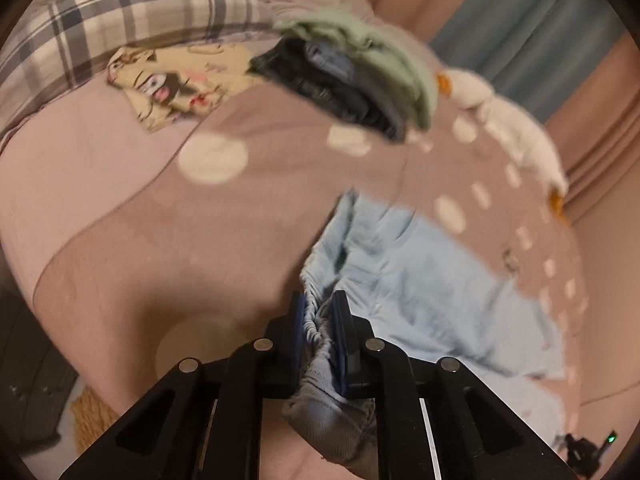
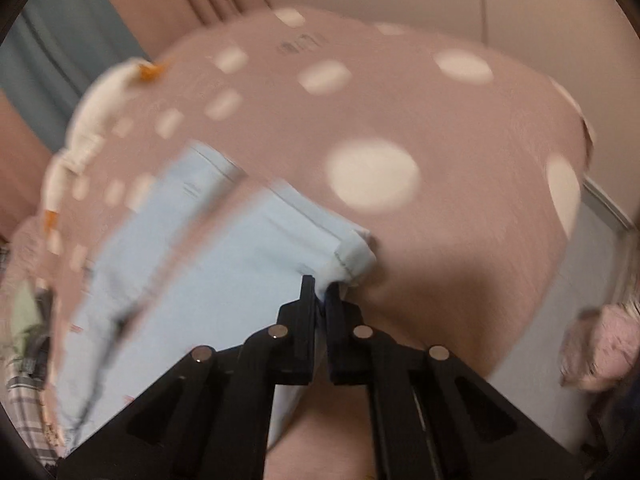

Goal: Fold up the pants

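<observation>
Light blue pants (image 1: 420, 280) lie spread on a pink bedspread with white dots (image 1: 208, 208). My left gripper (image 1: 318, 312) is shut on the gathered elastic waistband of the pants, which bunches between its fingers. In the right wrist view the pants (image 2: 192, 272) stretch away to the left, and my right gripper (image 2: 320, 292) is shut on a hemmed leg end (image 2: 352, 256). Both views are motion blurred.
A stack of folded clothes (image 1: 352, 76), dark ones under a green one, lies farther back on the bed. A plaid pillow (image 1: 132, 20) and a cartoon-print cloth (image 1: 172, 84) lie at the left. A white plush toy (image 1: 516, 136) lies along the bed's far edge. Curtains (image 1: 532, 20) hang behind.
</observation>
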